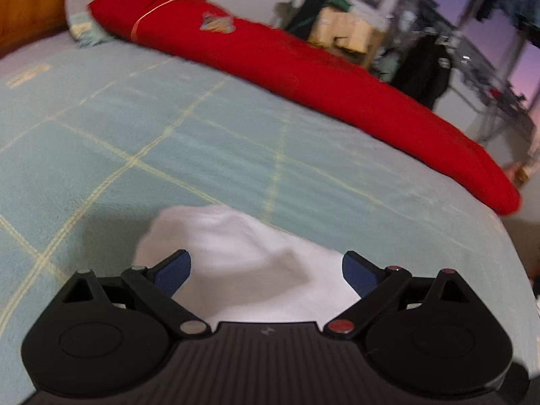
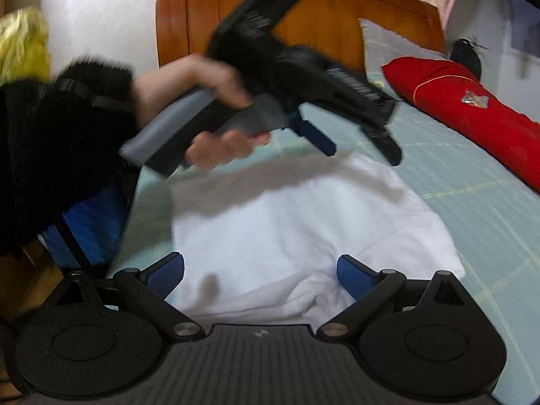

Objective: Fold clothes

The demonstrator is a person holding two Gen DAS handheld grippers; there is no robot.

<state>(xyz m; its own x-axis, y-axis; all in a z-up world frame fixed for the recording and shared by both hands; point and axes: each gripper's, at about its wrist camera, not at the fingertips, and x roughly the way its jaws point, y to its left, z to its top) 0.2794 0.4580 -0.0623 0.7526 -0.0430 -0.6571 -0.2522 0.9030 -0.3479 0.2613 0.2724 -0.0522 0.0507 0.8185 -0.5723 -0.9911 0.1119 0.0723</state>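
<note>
Lying spread on the pale green checked bedspread (image 2: pixel 472 175), the white cotton garment (image 2: pixel 297 222) sits flat near the bed's near edge, probably smoothed out so a fold can start. Both grippers hover over it with nothing held. The right gripper (image 2: pixel 260 271) has its blue-padded jaws wide apart above the bunched near hem. The left gripper (image 1: pixel 266 270) is equally wide open over the cloth's far part, the person's hand (image 2: pixel 216 114) carrying it. A long red bolster pillow (image 1: pixel 303 67) lies well apart, clear of the working space.
</note>
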